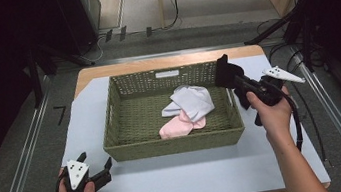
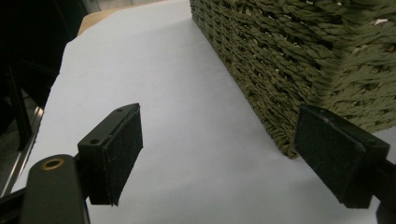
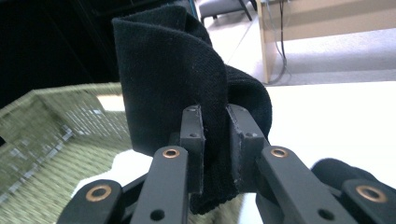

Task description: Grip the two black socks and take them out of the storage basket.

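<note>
**Black sock held over basket's right rim**

Right gripper (image 1: pixel 237 80) had its jaws clenched on a black sock (image 1: pixel 225 72), raised above the woven basket (image 1: pixel 175 143) at its far right corner, interior lying to the jaws' left. Sock's long axis stood roughly upright. White cloth (image 1: pixel 192 100) and pink cloth (image 1: pixel 178 126) lay inside. Left gripper (image 1: pixel 99 170) rested released near the worktop (image 1: pixel 194 173) front left edge, well apart.

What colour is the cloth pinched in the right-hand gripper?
Black. The cloth shows best in the right gripper view, clamped in the right gripper.
</note>
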Action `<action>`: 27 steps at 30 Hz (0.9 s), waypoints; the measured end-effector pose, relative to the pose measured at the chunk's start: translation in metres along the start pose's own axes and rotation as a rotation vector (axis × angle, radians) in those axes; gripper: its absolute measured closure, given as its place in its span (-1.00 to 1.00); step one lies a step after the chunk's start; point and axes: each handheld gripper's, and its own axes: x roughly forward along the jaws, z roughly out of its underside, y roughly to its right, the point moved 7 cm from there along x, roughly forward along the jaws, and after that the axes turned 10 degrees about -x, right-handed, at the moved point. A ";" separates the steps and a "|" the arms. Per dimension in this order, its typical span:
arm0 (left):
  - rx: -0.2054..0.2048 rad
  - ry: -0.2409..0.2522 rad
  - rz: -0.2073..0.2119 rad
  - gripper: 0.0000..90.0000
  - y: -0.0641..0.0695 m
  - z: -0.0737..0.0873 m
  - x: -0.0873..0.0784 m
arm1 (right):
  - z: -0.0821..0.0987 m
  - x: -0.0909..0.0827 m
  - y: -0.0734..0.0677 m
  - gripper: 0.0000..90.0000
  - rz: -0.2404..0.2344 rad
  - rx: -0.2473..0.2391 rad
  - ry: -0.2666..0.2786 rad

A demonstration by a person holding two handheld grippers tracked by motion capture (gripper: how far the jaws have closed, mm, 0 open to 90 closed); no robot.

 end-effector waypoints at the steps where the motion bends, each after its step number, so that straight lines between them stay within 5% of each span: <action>1: -0.002 0.002 0.000 -0.62 0.000 0.000 0.000 | 0.003 0.000 0.001 0.74 0.006 -0.004 -0.006; 15: -0.004 0.004 0.001 -0.62 0.000 0.000 0.000 | 0.020 -0.007 0.017 0.72 0.041 0.041 0.016; 27: -0.001 0.003 0.001 -0.62 0.000 0.000 0.000 | 0.031 -0.026 0.056 0.73 0.185 0.090 0.046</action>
